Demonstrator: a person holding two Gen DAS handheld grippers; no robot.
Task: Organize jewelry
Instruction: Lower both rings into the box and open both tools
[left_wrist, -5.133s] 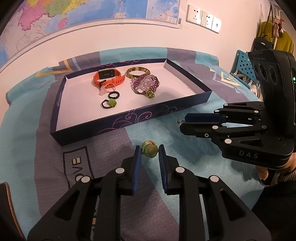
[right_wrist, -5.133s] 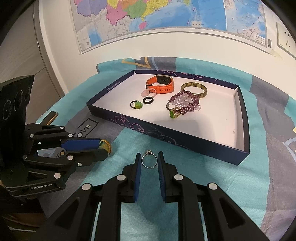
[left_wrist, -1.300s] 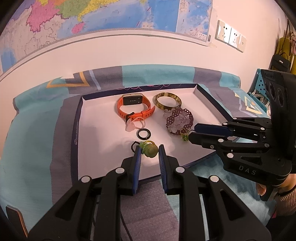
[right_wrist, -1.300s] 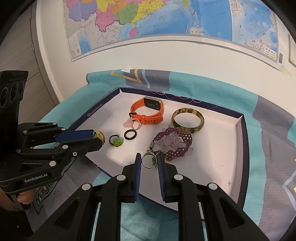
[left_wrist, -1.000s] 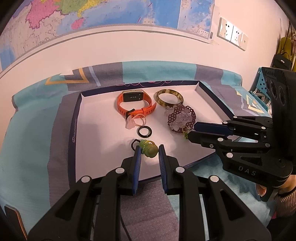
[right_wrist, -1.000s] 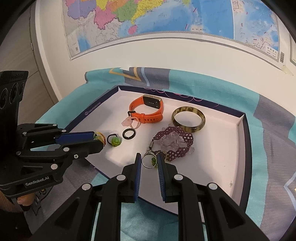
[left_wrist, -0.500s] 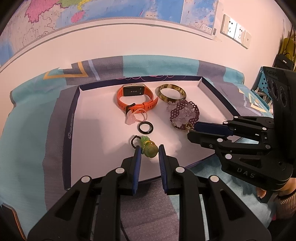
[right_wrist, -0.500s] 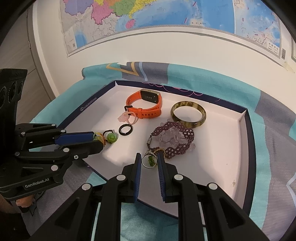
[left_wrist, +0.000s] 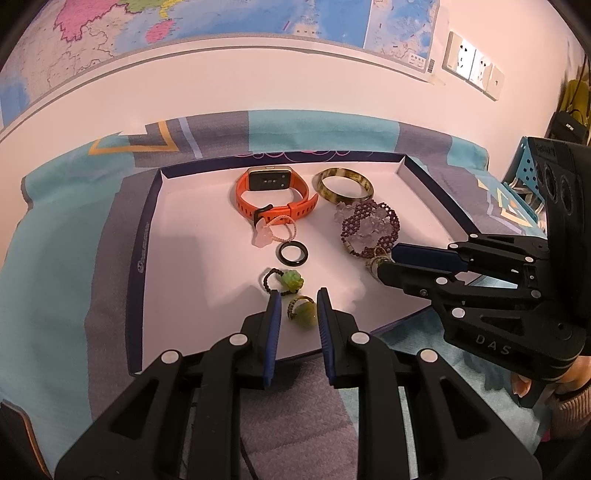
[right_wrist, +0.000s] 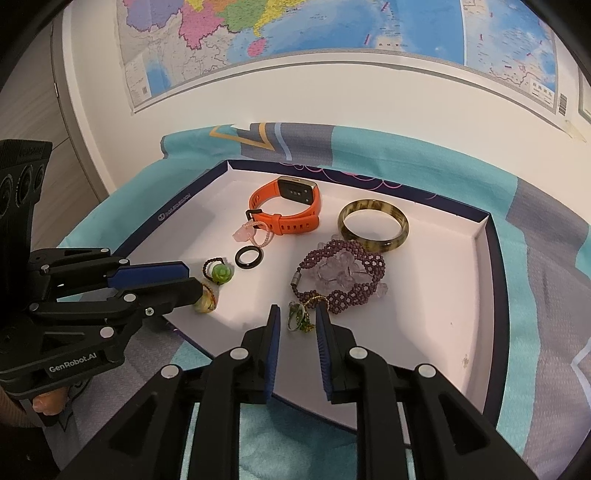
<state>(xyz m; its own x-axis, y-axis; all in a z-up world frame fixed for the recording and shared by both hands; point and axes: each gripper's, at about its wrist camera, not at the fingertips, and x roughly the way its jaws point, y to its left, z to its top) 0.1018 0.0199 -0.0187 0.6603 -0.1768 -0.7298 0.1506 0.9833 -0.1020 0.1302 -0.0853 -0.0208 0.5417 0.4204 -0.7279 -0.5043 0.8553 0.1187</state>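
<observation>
A navy tray (left_wrist: 140, 258) with a white floor lies on the blanket. A ring with a green bead (left_wrist: 303, 314) rests on the tray floor near its front edge, between the fingers of my left gripper (left_wrist: 298, 295), with white showing beside the left pad. A silver ring with a green stone (right_wrist: 298, 316) lies tilted on the floor next to the purple bead bracelet (right_wrist: 341, 273). My right gripper (right_wrist: 297, 308) straddles it, its jaws opening and the pads clear of it. Each gripper also shows in the other's view, left gripper (right_wrist: 194, 278) and right gripper (left_wrist: 387, 261).
The tray also holds an orange watch (left_wrist: 275, 201), a brown bangle (left_wrist: 343, 184), a black ring (left_wrist: 293, 254), a green flower ring (left_wrist: 286, 280) and a pink charm (left_wrist: 266, 236). A teal and grey blanket (left_wrist: 66, 280) covers the surface. A wall with a map stands behind.
Both grippers carried their rings from the blanket over the tray's front edge. In the last half second each ring dropped from between the pads onto the tray floor and tilted.
</observation>
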